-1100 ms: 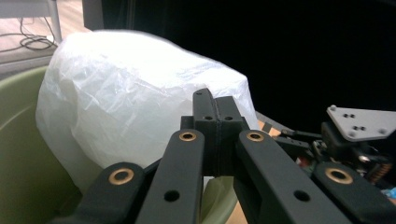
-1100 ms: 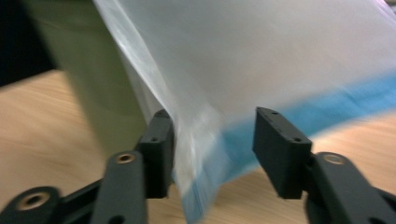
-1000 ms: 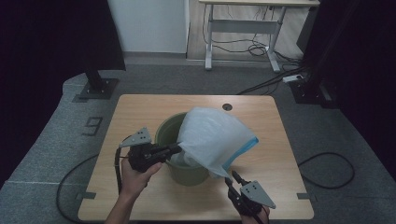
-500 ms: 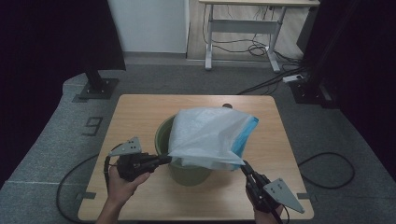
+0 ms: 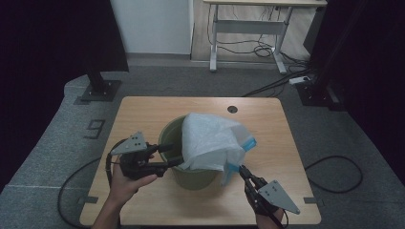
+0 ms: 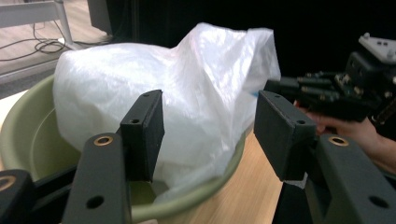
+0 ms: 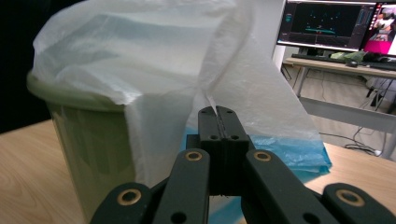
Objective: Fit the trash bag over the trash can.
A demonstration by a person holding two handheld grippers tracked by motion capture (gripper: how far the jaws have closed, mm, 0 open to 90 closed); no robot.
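Note:
A green bin [image 5: 193, 179] stands mid-table with a white plastic bag [image 5: 210, 138] draped over its top and right side. At the bin's left rim my left gripper [image 5: 171, 154] is open; its jaws have just been opening. In the left gripper view they [image 6: 210, 130] frame the bag [image 6: 187, 84] and bin rim [image 6: 28, 135] without pressing on either. My right gripper [image 5: 241, 169] is at the bin's front right, shut on the bag's edge. The right gripper view shows that gripper [image 7: 218, 112] pinching a white fold of the bag [image 7: 140, 51] beside the bin [image 7: 79, 140].
The wooden table [image 5: 143, 109] has a cable hole [image 5: 232, 109] behind the bin. On the floor lie cables [image 5: 329, 171] and a black stand base [image 5: 98, 88]. A desk [image 5: 248, 19] stands far back, and a monitor [image 7: 336, 23] sits on another desk.
The bag, held up and spread between both grippers before, now droops over the bin. The left jaws have opened and let go of it. The right gripper still pinches its edge.

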